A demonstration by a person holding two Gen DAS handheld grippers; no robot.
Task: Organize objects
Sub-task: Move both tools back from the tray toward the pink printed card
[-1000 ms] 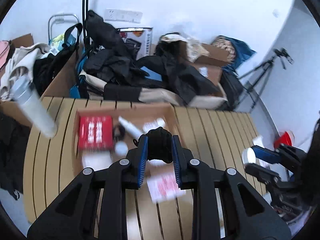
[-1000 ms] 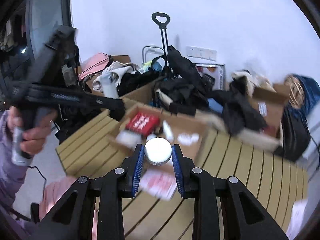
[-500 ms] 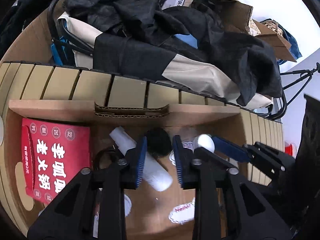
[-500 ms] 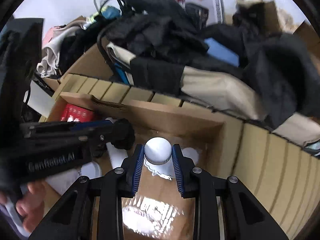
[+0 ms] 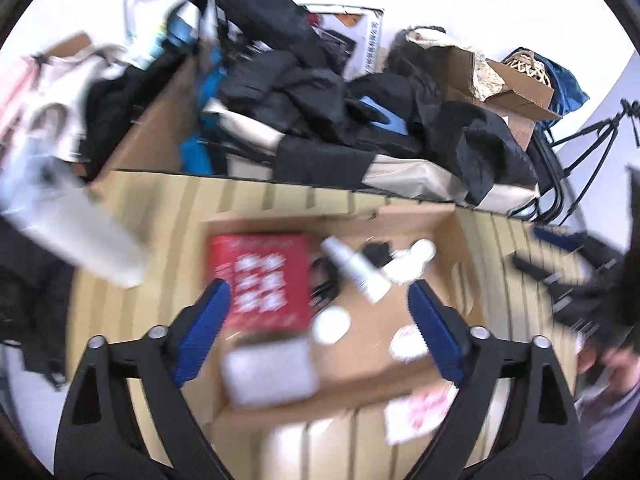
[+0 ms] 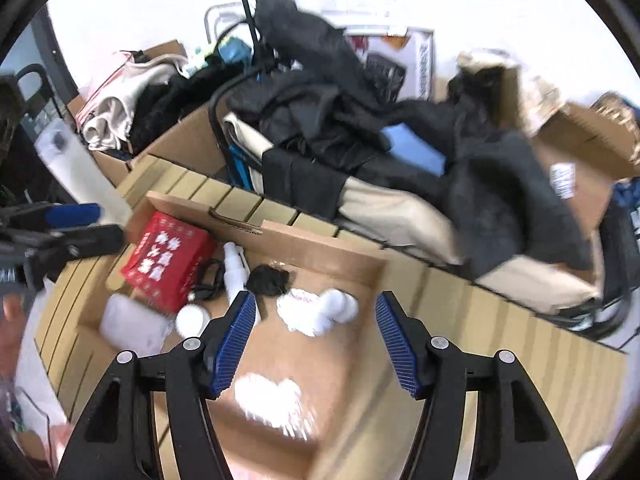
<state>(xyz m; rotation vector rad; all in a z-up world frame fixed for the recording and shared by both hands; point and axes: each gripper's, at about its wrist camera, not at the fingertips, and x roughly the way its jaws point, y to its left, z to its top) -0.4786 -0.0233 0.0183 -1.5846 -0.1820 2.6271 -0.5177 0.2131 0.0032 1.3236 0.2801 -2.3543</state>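
A shallow cardboard box (image 5: 460,240) (image 6: 320,242) lies on the slatted wooden table. In it are a red packet (image 5: 262,280) (image 6: 168,258), a white spray bottle (image 5: 354,270) (image 6: 236,270), a black bundle (image 5: 376,254) (image 6: 268,278), a small white bottle (image 5: 420,250) (image 6: 336,308), a round white lid (image 5: 331,324) (image 6: 192,320) and a white pack (image 5: 270,372) (image 6: 128,326). My left gripper (image 5: 316,336) is open and empty above the box. My right gripper (image 6: 314,344) is open and empty above the box's right half.
A printed paper packet (image 5: 420,408) lies on the table in front of the box. A tall white bottle (image 5: 72,224) (image 6: 76,168) stands at the table's left end. Piled dark clothes (image 5: 360,120) (image 6: 360,132), bags and cardboard boxes crowd the space behind the table.
Both grippers have opened and pulled back up from the box. The black bundle left my left gripper and the small white bottle left my right gripper; both now lie in the box.
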